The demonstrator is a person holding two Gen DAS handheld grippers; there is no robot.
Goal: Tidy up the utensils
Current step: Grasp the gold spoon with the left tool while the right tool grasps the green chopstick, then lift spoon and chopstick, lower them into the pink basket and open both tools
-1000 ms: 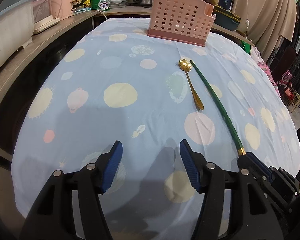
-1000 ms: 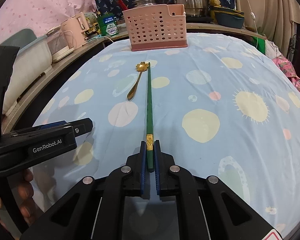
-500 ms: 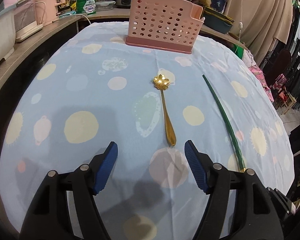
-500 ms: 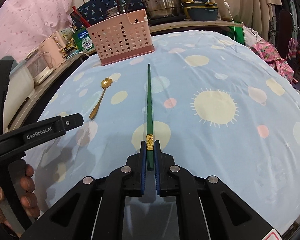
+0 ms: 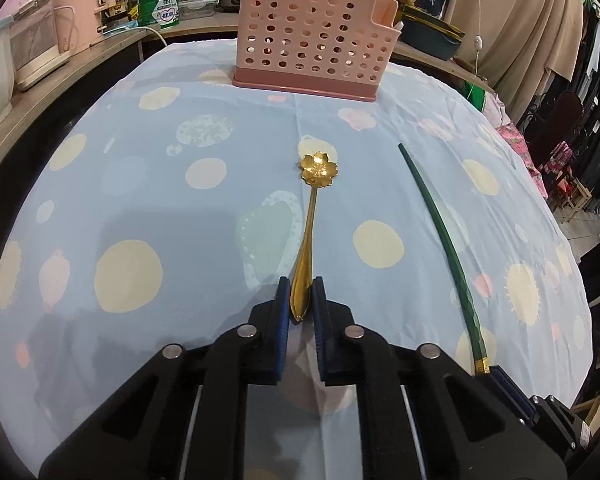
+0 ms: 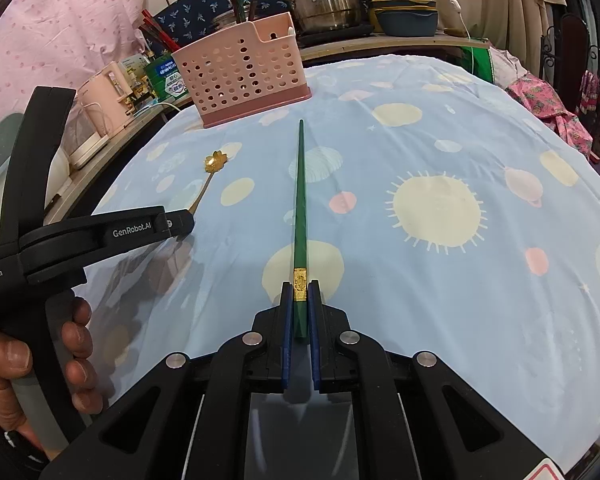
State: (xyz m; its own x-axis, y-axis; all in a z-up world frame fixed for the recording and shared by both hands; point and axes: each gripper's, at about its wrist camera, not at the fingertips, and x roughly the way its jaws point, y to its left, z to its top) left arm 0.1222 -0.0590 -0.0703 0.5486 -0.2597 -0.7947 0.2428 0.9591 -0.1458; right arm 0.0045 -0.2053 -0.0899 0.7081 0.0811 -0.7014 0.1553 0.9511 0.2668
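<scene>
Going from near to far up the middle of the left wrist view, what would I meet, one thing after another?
left gripper, shut on the handle end of the gold spoon → the spoon's flower-shaped bowl → pink perforated basket at the far edge of the tablecloth.

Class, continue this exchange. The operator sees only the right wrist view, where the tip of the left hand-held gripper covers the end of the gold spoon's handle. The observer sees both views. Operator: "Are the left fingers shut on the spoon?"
Observer: Yes. In the left wrist view, the left hand-held gripper has its blue fingers pressed in on either side of the spoon.
Operator: Where on the handle do they sit?
Observer: At its very tail end. Nearly the whole handle sticks out ahead of the fingers.
</scene>
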